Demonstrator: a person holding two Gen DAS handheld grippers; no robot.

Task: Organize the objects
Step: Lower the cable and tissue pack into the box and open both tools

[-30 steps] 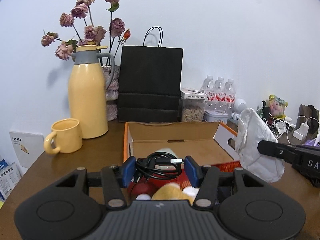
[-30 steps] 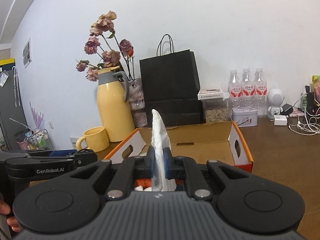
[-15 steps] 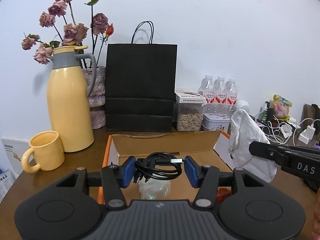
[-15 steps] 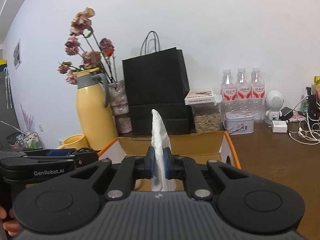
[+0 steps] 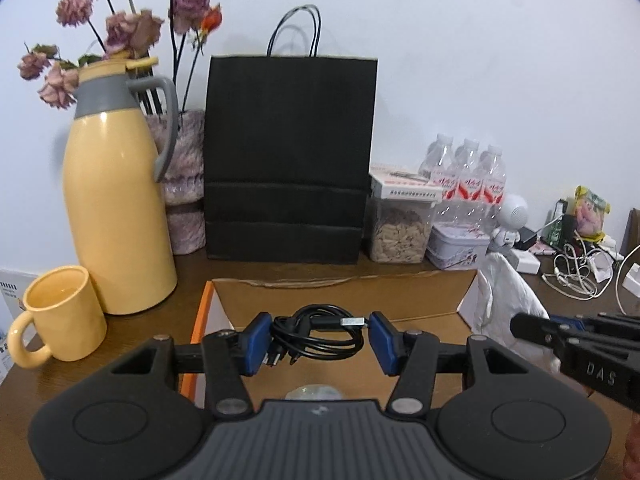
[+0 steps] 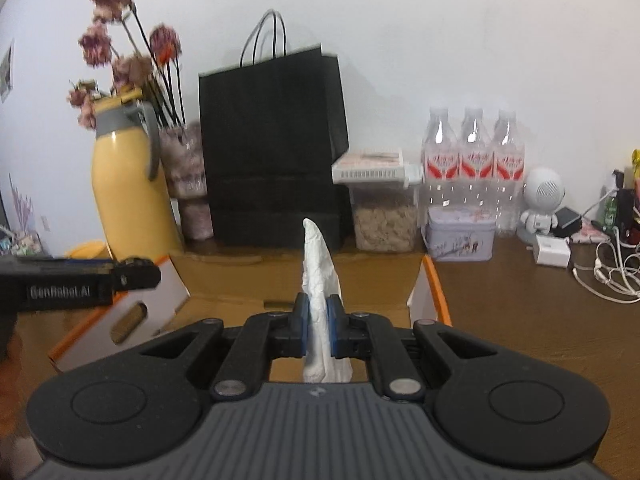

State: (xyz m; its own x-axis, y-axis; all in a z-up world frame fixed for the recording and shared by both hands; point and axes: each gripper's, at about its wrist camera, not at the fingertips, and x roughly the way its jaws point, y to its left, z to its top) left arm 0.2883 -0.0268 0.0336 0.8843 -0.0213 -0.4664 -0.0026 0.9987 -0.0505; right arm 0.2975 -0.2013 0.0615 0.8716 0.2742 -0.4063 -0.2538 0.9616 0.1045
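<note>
Left claw (image 5: 318, 338) grips cable (image 5: 318, 334)

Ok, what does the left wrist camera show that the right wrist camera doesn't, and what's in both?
Only the left wrist view shows the coiled black cable clamped in the left gripper, and the whole yellow mug.

Only the right wrist view shows the right gripper head-on, shut on the white plastic bag.

Both show the open cardboard box, the black paper bag, the yellow jug, the dried flowers, the water bottles and the brown table.
</note>
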